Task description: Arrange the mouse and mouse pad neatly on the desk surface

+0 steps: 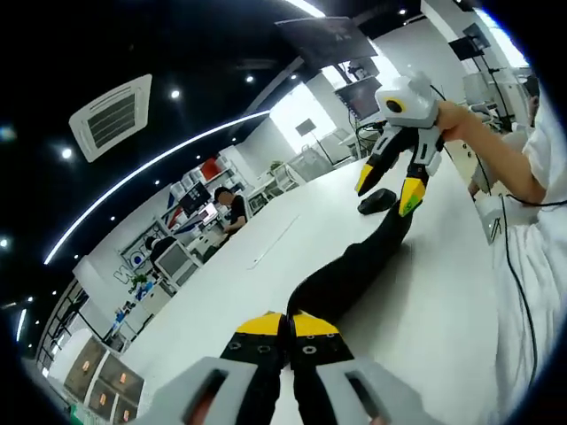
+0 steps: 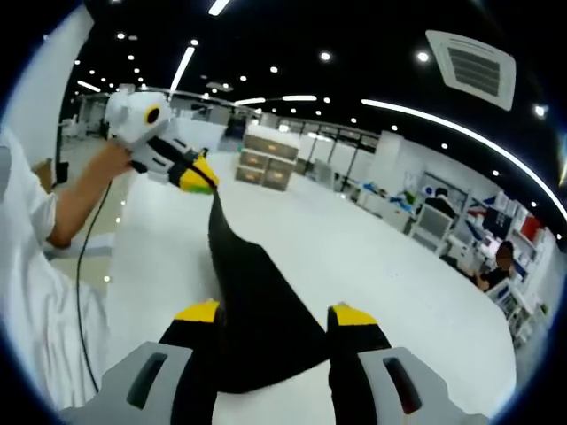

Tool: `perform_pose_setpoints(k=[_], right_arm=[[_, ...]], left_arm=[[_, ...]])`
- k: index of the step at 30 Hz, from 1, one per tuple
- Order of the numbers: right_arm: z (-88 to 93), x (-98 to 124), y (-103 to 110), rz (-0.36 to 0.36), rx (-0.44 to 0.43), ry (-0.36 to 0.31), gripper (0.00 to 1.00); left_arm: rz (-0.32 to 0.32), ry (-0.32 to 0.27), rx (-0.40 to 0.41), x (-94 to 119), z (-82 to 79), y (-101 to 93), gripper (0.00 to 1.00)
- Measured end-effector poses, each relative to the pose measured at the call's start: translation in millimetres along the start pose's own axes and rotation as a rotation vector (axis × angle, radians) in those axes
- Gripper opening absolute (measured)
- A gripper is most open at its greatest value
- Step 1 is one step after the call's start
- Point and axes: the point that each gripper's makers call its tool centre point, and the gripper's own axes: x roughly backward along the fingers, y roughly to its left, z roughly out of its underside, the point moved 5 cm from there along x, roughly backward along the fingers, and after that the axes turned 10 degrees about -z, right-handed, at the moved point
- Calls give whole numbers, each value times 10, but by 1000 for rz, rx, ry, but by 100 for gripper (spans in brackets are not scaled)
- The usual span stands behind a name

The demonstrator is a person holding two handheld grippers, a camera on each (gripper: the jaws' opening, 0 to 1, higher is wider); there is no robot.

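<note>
Between my closed left gripper [image 1: 285, 329], which pinches the near end, and my right gripper [image 1: 390, 190], whose parted jaws straddle the far end without, I judge, gripping, the one pad [image 1: 350, 266] stretches lengthwise over the desk [image 1: 425, 310], one mouse [image 1: 376, 201] lying beyond it.

Left claw [image 1: 288, 341] clamped on black mouse pad [image 1: 354, 266], mouse [image 1: 376, 200] beyond.

a long white table [image 1: 292, 230] runs back toward shelves [image 1: 190, 190]. two people [image 1: 232, 209] sit at monitors [image 1: 173, 261] beside it. a ceiling vent [image 1: 113, 115] hangs overhead, and wooden drawer cabinets [image 2: 266, 158] stand past the table's end.
</note>
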Motion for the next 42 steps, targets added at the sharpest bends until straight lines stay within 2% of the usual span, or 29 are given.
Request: perform_pose_setpoints(k=[4, 14, 24, 32, 42], right_arm=[[-125, 94, 37, -11, 11, -48, 45], [-362, 309, 146, 29, 73, -100, 45], [-553, 350, 335, 36, 135, -134, 45], [-602, 135, 530, -13, 169, -114, 45], [-525, -203, 704, -65, 195, -43, 47]], left_arm=[[5, 4, 6, -7, 5, -17, 3], [1, 7, 2, 2, -32, -44, 3], [0, 8, 1, 15, -47, -56, 3], [-3, 7, 5, 29, -53, -59, 3], [-1, 9, 7, 29, -41, -59, 3]])
